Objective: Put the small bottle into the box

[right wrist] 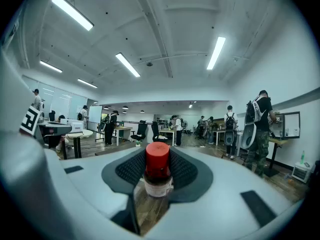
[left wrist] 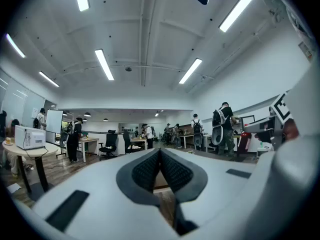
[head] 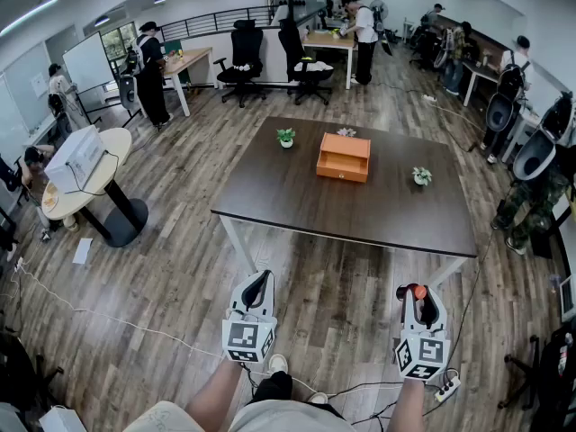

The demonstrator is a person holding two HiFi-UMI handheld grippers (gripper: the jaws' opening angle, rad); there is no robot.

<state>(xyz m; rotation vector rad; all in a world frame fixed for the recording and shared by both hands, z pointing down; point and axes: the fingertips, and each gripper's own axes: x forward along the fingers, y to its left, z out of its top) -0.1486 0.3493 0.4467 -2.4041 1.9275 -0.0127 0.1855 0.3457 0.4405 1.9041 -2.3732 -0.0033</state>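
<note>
A small bottle (right wrist: pixel 158 171) with a red cap is clamped between the pads of my right gripper (right wrist: pixel 159 170); in the head view its red cap (head: pixel 418 291) shows at the tip of that gripper (head: pixel 419 297), low over the floor in front of the table. My left gripper (head: pixel 256 288) hangs beside it, its jaws shut together with nothing between them (left wrist: pixel 160 170). The orange box (head: pixel 343 157) sits on the dark table (head: pixel 270 196), well ahead of both grippers, with a drawer front facing me.
Three small potted plants (head: pixel 285 137) (head: pixel 346 132) (head: pixel 420 176) stand on the table around the box. A round side table (head: pixel 54 201) with a white device is at the left. Office chairs, desks and several people are farther back. A power strip (head: pixel 447 385) lies on the floor by my right.
</note>
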